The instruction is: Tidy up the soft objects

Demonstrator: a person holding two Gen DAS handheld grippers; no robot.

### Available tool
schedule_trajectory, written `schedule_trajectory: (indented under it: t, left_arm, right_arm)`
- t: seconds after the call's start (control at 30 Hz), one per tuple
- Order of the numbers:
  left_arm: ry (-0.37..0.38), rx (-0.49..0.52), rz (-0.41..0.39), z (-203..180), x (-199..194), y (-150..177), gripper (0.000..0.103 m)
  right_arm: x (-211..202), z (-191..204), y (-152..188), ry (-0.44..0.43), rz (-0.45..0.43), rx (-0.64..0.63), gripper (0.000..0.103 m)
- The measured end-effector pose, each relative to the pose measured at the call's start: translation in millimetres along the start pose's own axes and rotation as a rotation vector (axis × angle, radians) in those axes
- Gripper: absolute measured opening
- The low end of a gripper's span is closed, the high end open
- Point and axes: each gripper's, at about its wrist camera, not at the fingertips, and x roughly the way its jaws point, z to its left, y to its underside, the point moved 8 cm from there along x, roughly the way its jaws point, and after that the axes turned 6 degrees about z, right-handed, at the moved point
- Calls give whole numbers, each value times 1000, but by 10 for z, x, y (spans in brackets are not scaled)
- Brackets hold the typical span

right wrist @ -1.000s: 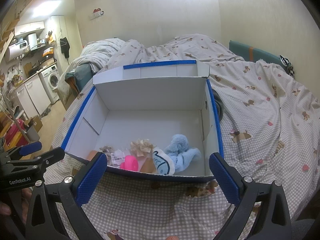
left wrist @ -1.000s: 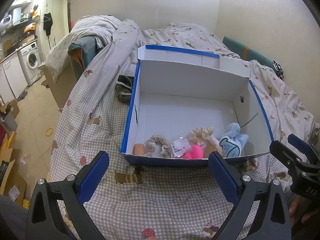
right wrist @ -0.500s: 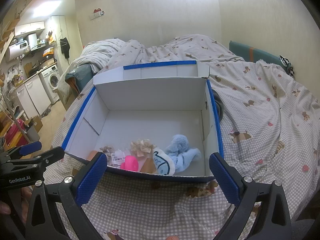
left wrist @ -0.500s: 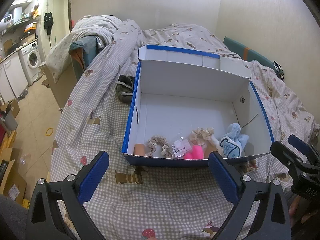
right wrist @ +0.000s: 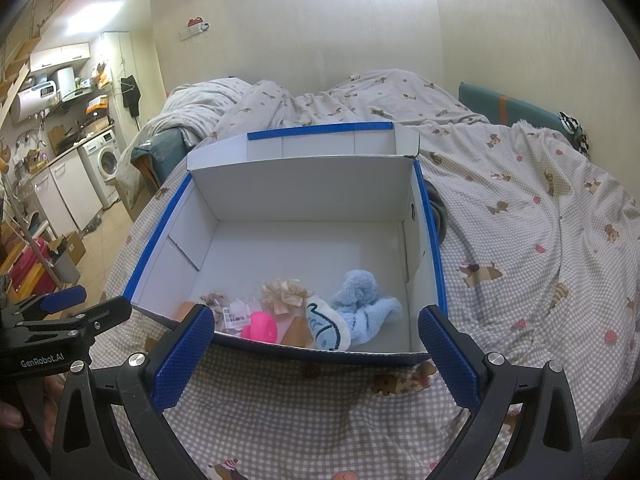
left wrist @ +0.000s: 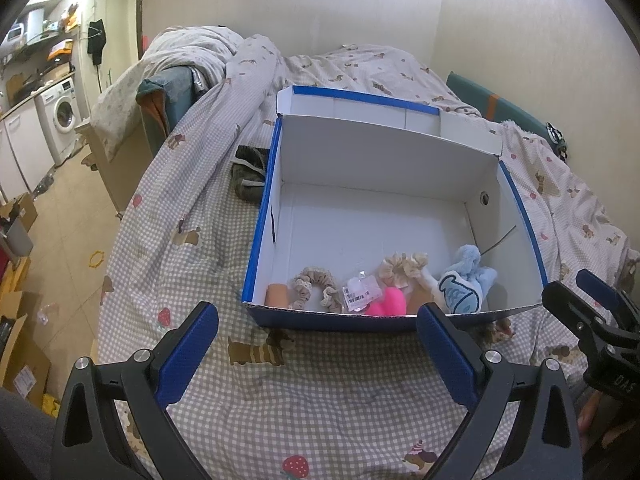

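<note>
Along the box's (left wrist: 400,184) near wall on the bed (left wrist: 304,384) you've got, left to right, brown scrunchie (left wrist: 316,286), pink toy (left wrist: 386,302), beige scrunchie (left wrist: 402,266), blue plush (left wrist: 466,280); your left gripper (left wrist: 318,344) and right gripper (right wrist: 316,344) both gape, empty, short of it.

Each black plastic hand-held gripper (left wrist: 318,348) (right wrist: 312,350) is fitted with blue textured pads (left wrist: 188,354) and silver screws; "GenRobot.AI" is printed in white.
</note>
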Motion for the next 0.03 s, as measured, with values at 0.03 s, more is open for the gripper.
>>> schedule_trajectory:
  t: [0.03]
  left_arm:
    - [0,1,0,2,0,0,99]
  right_arm:
    - [0,0,0,0,-1,0,103]
